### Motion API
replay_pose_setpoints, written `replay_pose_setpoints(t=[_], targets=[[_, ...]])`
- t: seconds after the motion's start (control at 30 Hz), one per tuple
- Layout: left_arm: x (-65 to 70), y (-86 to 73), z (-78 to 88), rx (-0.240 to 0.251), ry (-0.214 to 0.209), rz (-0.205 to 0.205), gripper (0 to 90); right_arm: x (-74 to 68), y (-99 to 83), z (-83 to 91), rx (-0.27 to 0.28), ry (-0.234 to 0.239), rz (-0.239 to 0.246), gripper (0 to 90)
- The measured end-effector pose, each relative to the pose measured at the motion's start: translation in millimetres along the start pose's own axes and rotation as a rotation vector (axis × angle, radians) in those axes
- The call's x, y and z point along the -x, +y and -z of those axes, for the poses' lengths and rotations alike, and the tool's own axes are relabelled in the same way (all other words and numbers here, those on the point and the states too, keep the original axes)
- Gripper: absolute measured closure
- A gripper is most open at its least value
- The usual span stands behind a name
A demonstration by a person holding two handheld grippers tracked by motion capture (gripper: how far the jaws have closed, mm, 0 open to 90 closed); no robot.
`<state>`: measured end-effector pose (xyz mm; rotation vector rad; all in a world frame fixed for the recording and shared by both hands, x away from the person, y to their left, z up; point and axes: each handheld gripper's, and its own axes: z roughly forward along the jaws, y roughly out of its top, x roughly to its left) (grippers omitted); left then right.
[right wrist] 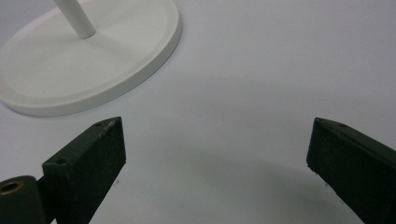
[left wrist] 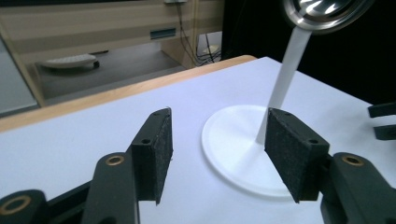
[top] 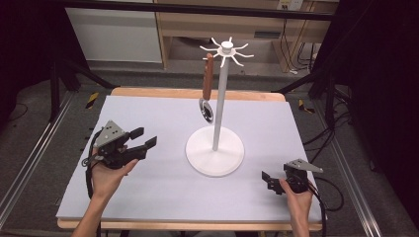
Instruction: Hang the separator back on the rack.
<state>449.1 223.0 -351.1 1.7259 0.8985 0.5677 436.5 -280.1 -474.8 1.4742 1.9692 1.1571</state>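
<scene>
Spoon (top: 208, 85) hangs by its brown handle from one arm of the white rack (top: 216, 148), bowl down, just left of the pole. Rack stands mid-tabletop (top: 163, 192). Hanging looks done; both hands sit low and clear of it.

Risks, as judged from here:
- Spoon hangs on a thin prong near the rim of the rack's crown. A knock to the pole or base could swing it off. Cause would be the left tongs sweeping right; its jaws point at the base already.
- In the left gripper view the spoon bowl (left wrist: 327, 13) hangs above and ahead of the tongs, near the pole. Lifting the left hand straight forward could clip it.
- Right tongs sits near the base edge (right wrist: 140, 65); a careless shove left could nudge the rack and set the spoon swinging.
- How well the handle's hole seats on the prong cannot be told at this size.

Left tongs (top: 143, 138): jaws wide apart, nothing between the pads (left wrist: 154, 154), just above the tabletop, left of the rack.

Right tongs (top: 267, 180): jaws spread wide in its own view, pads (right wrist: 88, 163) bare, nothing held, bare tabletop between them; at the near right corner.
</scene>
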Motion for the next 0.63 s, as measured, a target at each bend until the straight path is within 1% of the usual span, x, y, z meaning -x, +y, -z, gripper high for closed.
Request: replay_pose_setpoints(t=[0.03,0.07,0.1,0.13,0.2,0.23,0.3,0.33,0.37,0.4,0.43,0.5,0.53,0.57,0.63], targets=[[-4.8,-9.1,0.4,0.006,0.005,0.022,41.5,0.0,0.0,0.0,0.000,0.000,0.000,5.1],[-8.4,-16.3,0.3,0.000,0.010,0.034,40.9,-0.1,-0.2,-0.6,-0.001,0.002,0.001,5.1],[-14.5,-28.5,-0.3,-0.024,0.041,0.035,40.1,-0.4,-0.4,-1.0,-0.002,0.001,-0.001,5.1],[-14.5,-28.5,-0.3,-0.024,0.041,0.035,40.0,-0.4,-0.4,-1.0,-0.002,0.001,-0.001,5.1],[-24.7,-44.1,0.9,-0.048,0.078,0.056,39.8,-0.2,-0.5,-0.9,-0.003,-0.002,-0.001,5.1],[-27.9,-48.3,1.9,-0.050,0.086,0.065,39.2,0.6,-1.2,-0.9,-0.005,-0.006,-0.006,5.1],[-35.8,-59.0,5.3,-0.056,0.108,0.087,38.8,1.6,-1.9,-1.3,-0.005,-0.011,-0.001,5.1],[-43.3,-69.9,9.0,-0.070,0.137,0.107,38.2,2.5,-3.6,-1.7,-0.016,-0.016,-0.009,5.1],[-43.3,-69.9,9.0,-0.070,0.137,0.107,38.0,2.5,-3.6,-1.7,-0.016,-0.016,-0.009,5.1],[-50.2,-79.9,11.6,-0.085,0.158,0.126,37.8,3.7,-5.1,-1.6,-0.029,-0.020,-0.016,5.2],[-50.2,-79.9,11.6,-0.085,0.158,0.126,37.7,3.7,-5.1,-1.6,-0.029,-0.020,-0.016,5.2],[-59.1,-91.8,15.6,-0.108,0.195,0.146,37.6,4.2,-5.4,-1.4,-0.033,-0.030,0.002,5.2],[-65.7,-99.9,20.0,-0.113,0.224,0.167,37.3,3.7,-5.4,-1.3,-0.034,-0.029,0.002,5.2],[-65.7,-99.9,20.0,-0.113,0.224,0.167,37.1,3.7,-5.4,-1.3,-0.034,-0.029,0.002,5.2],[-70.6,-104.6,23.3,-0.131,0.247,0.176,36.3,4.1,-4.8,-1.5,-0.030,-0.026,0.003,5.2]])
